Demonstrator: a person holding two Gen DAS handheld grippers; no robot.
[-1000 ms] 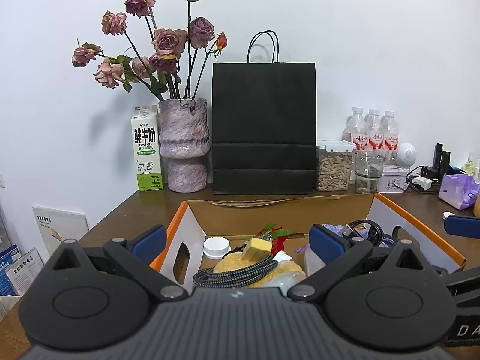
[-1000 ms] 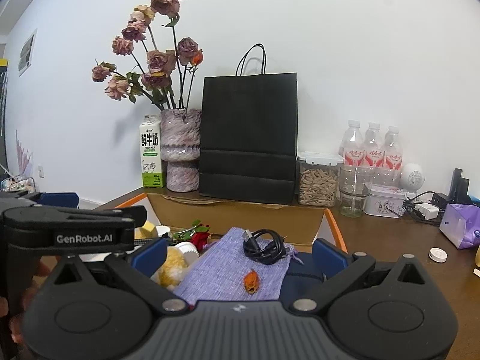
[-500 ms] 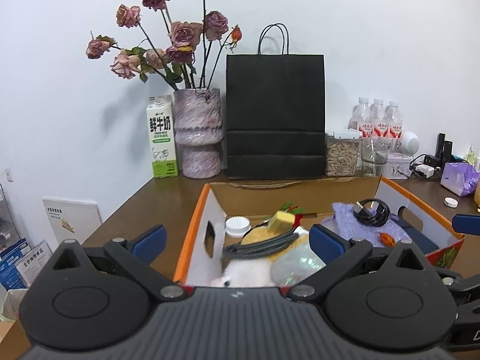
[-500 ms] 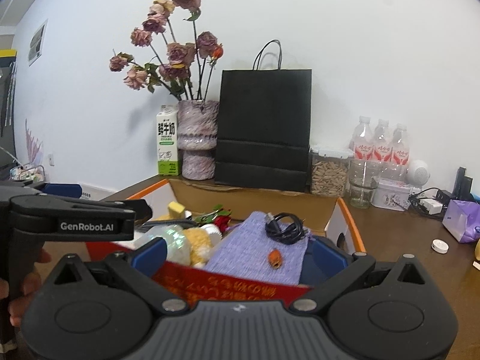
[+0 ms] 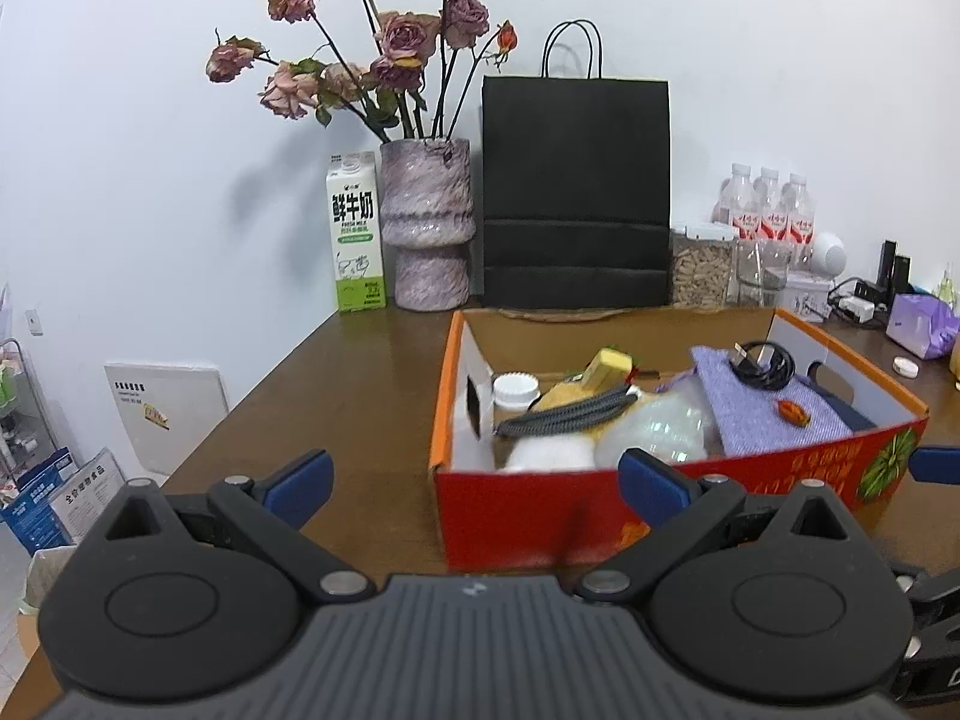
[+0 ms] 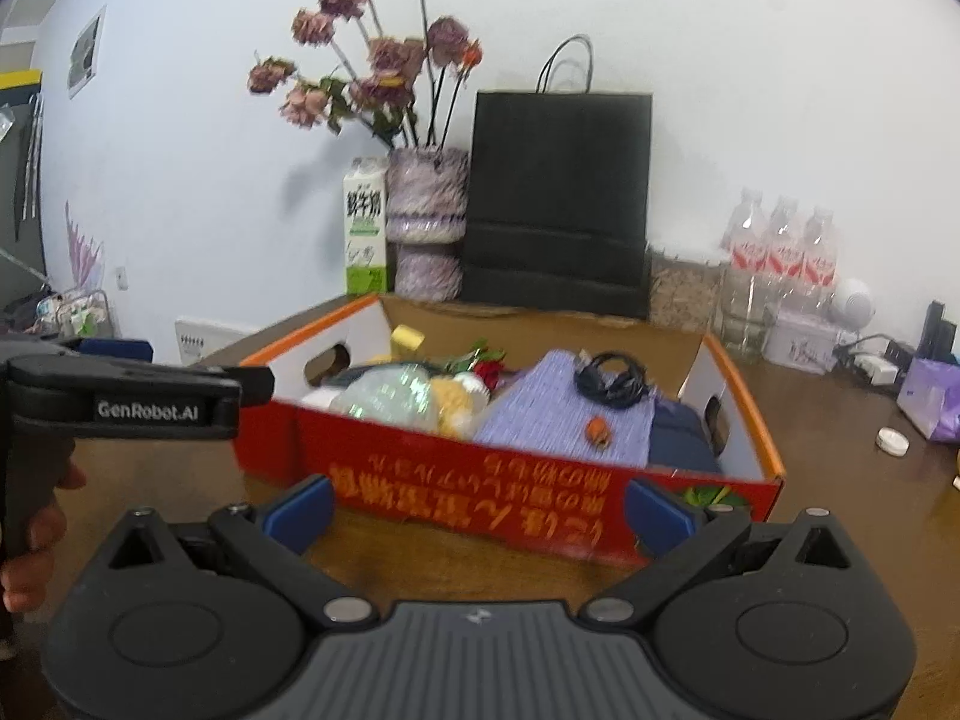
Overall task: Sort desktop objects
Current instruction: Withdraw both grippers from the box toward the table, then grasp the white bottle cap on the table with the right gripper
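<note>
A red and orange cardboard box [image 5: 540,516] stands on the brown table, open at the top and filled with objects. Inside lie a purple cloth [image 5: 762,414] with a coiled black cable [image 5: 762,363] on it, a white-capped bottle [image 5: 515,390], a yellow block [image 5: 606,366], a braided grey cord [image 5: 564,417] and clear plastic wrap [image 5: 660,429]. My left gripper [image 5: 477,483] is open and empty, just short of the box's near left corner. My right gripper [image 6: 478,509] is open and empty too, in front of the box's front wall [image 6: 480,480].
Along the back wall stand a milk carton [image 5: 355,234], a vase of dried roses [image 5: 427,228], a black paper bag [image 5: 575,192], a seed jar [image 5: 699,267] and water bottles [image 5: 771,210]. A purple pack [image 6: 930,399] and a white cap [image 6: 891,441] lie to the right. A hand [image 6: 33,531] grips the left tool's handle.
Both grippers have drawn back out of the box toward the near table edge, staying open. The box's red front wall now shows in both views.
</note>
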